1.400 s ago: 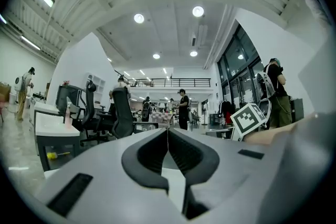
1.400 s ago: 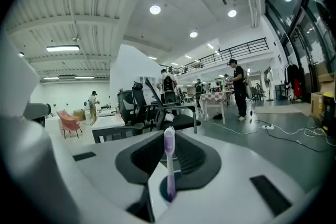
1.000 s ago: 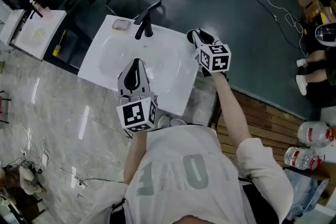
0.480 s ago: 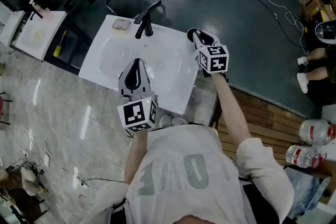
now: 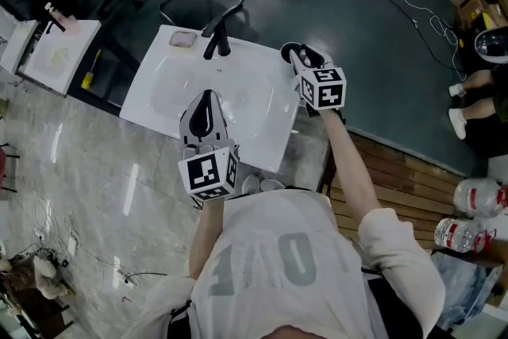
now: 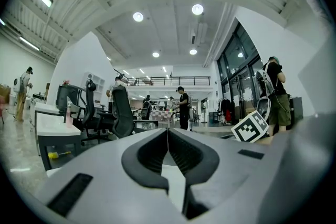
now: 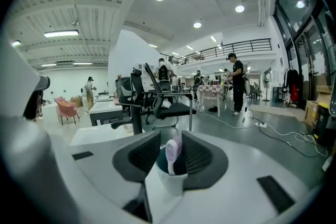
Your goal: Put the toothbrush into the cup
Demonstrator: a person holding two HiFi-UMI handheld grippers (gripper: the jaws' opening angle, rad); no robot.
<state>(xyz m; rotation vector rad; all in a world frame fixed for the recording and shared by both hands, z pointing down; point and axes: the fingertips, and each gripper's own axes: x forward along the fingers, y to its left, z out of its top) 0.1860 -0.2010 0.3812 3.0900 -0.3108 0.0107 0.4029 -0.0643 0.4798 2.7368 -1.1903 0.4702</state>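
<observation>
While the left gripper (image 6: 168, 139) hangs over the near edge of the washbasin (image 5: 171, 87) with its jaws pressed together on nothing, the right gripper (image 7: 169, 140) is at the washbasin's far right corner. Its own view shows the cup (image 7: 169, 182) standing upright between its jaws. Both pads seem to touch the cup's wall, so I judge the cup pinched rather than merely flanked. The toothbrush (image 7: 172, 150) already stands inside the cup, its pale pink-and-white head poking above the rim and leaning a little to the right, so the task looks done in substance. The cup appears to be a light, smooth, thin-walled white thing. It would probably slip under a weak squeeze and flex under a hard one, so a moderate hold on the wall below the rim suits it best. The toothbrush is stiff, very light and loose in the cup, and it would rattle or tip out if the cup tilted. If it needs handling, the bare neck just above the rim is the place to grasp, not the bristles.
</observation>
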